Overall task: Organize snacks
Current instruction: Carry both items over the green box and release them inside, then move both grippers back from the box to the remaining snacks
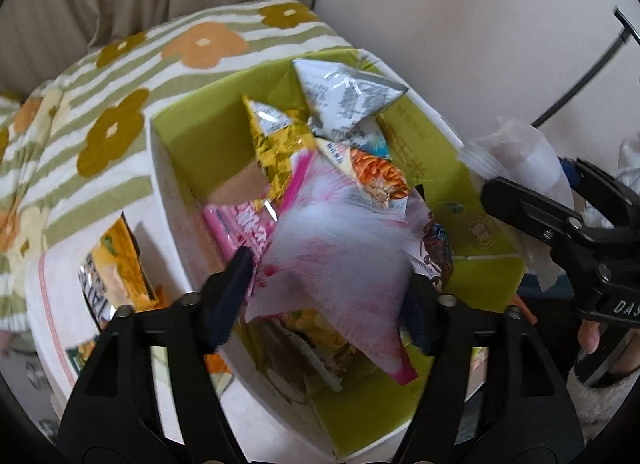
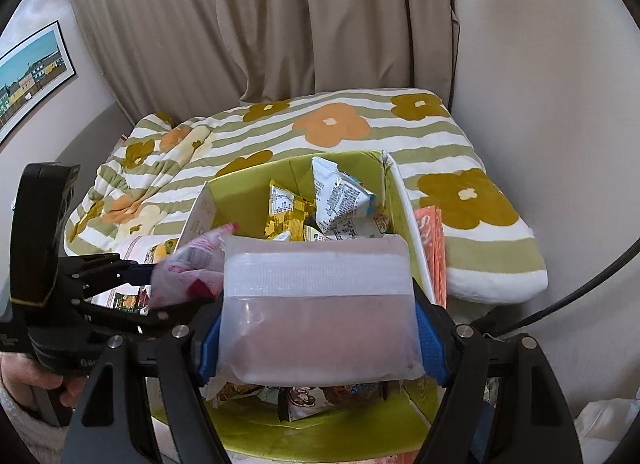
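While both grippers hang over the green-lined cardboard box (image 2: 224,191) on the floral bedspread (image 2: 460,131), each already has a packet pinched between its fingers. The left gripper (image 1: 328,284) is clamped on a pink and white snack bag (image 1: 332,248), blurred in the left wrist view, which dangles above a pile of packets in the box: a yellow foil bag (image 1: 276,143), a silver bag (image 1: 348,99) and an orange noodle packet (image 1: 378,175). The right gripper (image 2: 316,340) is closed on a cloudy white pouch (image 2: 316,304) with a ribbed strip across its top, held over the near end of the box. More packets (image 1: 112,276) lie outside the box, to its left. To do this well, we judge we should lower each packet close to the pile before opening the fingers, aiming the pink bag at the barer left side, so nothing slides over the rim.
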The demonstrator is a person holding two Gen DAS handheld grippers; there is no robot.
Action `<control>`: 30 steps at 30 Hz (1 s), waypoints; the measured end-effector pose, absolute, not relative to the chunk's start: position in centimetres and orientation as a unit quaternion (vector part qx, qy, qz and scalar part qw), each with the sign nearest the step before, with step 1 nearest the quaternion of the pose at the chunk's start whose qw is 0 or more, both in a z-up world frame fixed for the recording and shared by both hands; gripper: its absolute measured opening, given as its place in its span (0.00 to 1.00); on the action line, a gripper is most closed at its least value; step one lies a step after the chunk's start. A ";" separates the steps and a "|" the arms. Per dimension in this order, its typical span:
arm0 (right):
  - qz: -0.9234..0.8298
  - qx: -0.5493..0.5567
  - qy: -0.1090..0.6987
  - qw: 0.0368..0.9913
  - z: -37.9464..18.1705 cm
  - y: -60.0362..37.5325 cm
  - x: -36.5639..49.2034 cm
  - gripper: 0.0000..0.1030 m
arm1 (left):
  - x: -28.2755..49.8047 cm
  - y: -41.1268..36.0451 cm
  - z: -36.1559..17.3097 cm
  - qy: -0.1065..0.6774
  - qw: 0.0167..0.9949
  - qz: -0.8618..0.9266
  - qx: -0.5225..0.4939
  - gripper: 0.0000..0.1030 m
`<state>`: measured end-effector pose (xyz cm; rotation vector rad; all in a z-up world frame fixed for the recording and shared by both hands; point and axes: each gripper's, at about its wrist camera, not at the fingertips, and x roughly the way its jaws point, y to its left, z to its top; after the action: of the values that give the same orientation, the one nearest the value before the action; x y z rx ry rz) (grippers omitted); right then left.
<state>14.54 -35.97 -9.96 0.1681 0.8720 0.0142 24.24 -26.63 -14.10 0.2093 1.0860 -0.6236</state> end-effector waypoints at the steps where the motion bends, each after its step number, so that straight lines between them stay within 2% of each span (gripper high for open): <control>1: 0.008 0.083 0.422 0.903 -10.0 -36.0 14.7 0.71 | 24.1 -26.6 -14.0 0.501 0.810 -0.286 0.107 0.95; 2: 0.009 0.084 0.422 0.902 -10.1 -36.1 15.0 0.71 | 24.0 -26.7 -13.8 0.495 0.815 -0.280 0.116 1.00; 11: 0.012 0.095 0.437 0.894 -11.5 -36.0 16.3 0.71 | 24.2 -24.6 -13.3 0.492 0.822 -0.262 0.116 1.00; 23: 0.016 0.093 0.470 0.878 -13.2 -34.8 18.0 0.72 | 24.3 -19.9 -13.2 0.500 0.835 -0.220 0.062 1.00; 25: 0.017 0.090 0.472 0.877 -13.4 -34.5 18.0 0.75 | 24.0 -19.6 -13.0 0.498 0.838 -0.217 0.060 1.00; 27: 0.017 0.085 0.462 0.882 -13.4 -34.2 17.6 0.89 | 23.6 -19.3 -12.9 0.494 0.841 -0.213 0.060 1.00; 29: 0.017 0.082 0.442 0.893 -12.8 -34.0 17.0 0.97 | 23.0 -19.1 -12.8 0.493 0.842 -0.210 0.061 1.00; 30: 0.017 0.079 0.436 0.896 -12.7 -34.0 16.7 0.97 | 22.8 -19.0 -12.8 0.493 0.843 -0.208 0.060 1.00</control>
<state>16.72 -34.00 -12.66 0.1642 0.9044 0.0358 22.82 -19.00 -12.78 0.1277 1.0408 -0.4384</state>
